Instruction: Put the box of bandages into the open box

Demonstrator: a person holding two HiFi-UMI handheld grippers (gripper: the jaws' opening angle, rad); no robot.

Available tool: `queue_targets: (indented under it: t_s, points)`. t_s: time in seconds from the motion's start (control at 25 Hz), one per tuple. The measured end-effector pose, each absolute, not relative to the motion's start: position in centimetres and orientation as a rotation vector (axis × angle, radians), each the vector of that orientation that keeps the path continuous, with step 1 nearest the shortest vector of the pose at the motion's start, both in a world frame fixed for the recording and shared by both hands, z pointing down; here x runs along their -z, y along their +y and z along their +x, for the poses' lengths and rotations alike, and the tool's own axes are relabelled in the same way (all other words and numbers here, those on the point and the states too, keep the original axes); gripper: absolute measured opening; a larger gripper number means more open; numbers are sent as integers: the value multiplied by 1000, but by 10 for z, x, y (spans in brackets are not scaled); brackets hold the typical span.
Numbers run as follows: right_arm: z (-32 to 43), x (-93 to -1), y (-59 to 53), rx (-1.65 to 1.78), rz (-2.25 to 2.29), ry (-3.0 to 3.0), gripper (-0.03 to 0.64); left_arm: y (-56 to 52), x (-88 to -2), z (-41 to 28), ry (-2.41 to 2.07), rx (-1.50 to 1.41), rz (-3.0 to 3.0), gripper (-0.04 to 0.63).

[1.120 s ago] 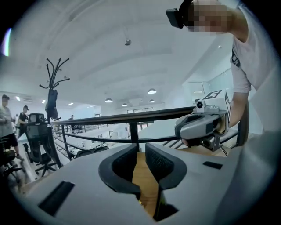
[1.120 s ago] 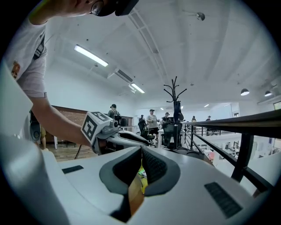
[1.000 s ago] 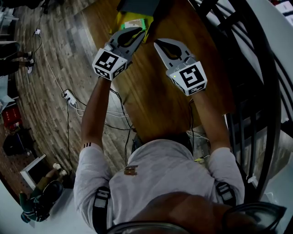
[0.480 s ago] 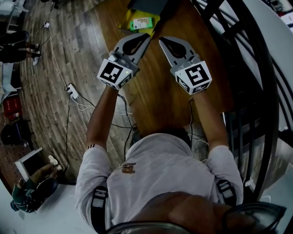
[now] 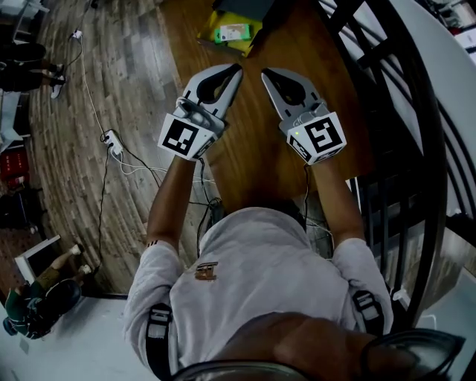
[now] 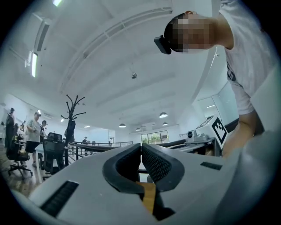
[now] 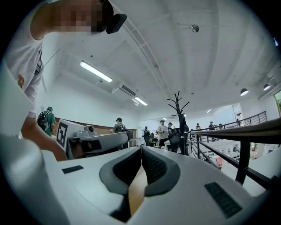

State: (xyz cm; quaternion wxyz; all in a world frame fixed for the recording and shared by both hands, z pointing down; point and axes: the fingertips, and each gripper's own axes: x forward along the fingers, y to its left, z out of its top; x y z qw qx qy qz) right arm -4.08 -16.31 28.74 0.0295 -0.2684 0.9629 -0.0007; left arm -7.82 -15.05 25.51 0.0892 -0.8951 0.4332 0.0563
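The box of bandages [image 5: 233,32] is small and green and lies on a yellow sheet [image 5: 210,36] at the far end of the wooden table [image 5: 253,156]. A dark box-like thing [image 5: 244,7] sits just beyond it, cut off by the top edge. My left gripper [image 5: 237,68] hovers over the table short of the green box, shut and empty; in the left gripper view its jaws [image 6: 141,145] meet at the tip. Beside it, my right gripper [image 5: 265,72] is also shut with nothing in it [image 7: 141,148]. Both point roughly level, out into the room.
A black metal railing [image 5: 405,119] curves along the table's right side. Left of the table is wood flooring with a power strip [image 5: 111,140] and cables. People stand and sit at the far left [image 5: 26,59]. The gripper views show a coat stand [image 7: 179,115] and office chairs.
Both grippers have lifted and drawn back from the green box toward the person. The gap between the left tip and the box has grown. Both stay shut.
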Motion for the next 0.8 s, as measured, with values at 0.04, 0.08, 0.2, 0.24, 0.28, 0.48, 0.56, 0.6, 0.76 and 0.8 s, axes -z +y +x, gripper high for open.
queue_targets:
  t_s: [0.04,0.08,0.2,0.24,0.28,0.48,0.56,0.6,0.76,0.8]
  points:
    - [-41,-288,-160,1,-820,2970,32,-147,-255,-79,1291,-170,-2654,26]
    - [-41,-288,-158,-1,-811,2970,32,-144,-255,-81,1294,-174,-2644,26]
    - [-40,-289,-150,4,-803,2963,32,-133,-253,-85,1311,-200,-2624,26]
    - [-40,-290,-147,6,-803,2962,32,-130,-252,-87,1319,-216,-2621,26]
    - [-41,-291,-145,7,-803,2962,32,-128,-251,-90,1325,-237,-2620,26]
    - [-49,-296,-129,-1,-787,2965,32,-112,-249,-97,1320,-306,-2610,26]
    - [-53,-295,-119,-28,-775,2971,32,-104,-249,-98,1313,-304,-2599,26]
    - [-55,-295,-114,-42,-766,2975,32,-100,-249,-98,1312,-311,-2595,26]
    - [-58,-298,-90,-44,-731,2973,32,-79,-257,-98,1337,-314,-2589,26]
    - [-58,-299,-86,-35,-726,2970,32,-75,-259,-99,1344,-312,-2585,26]
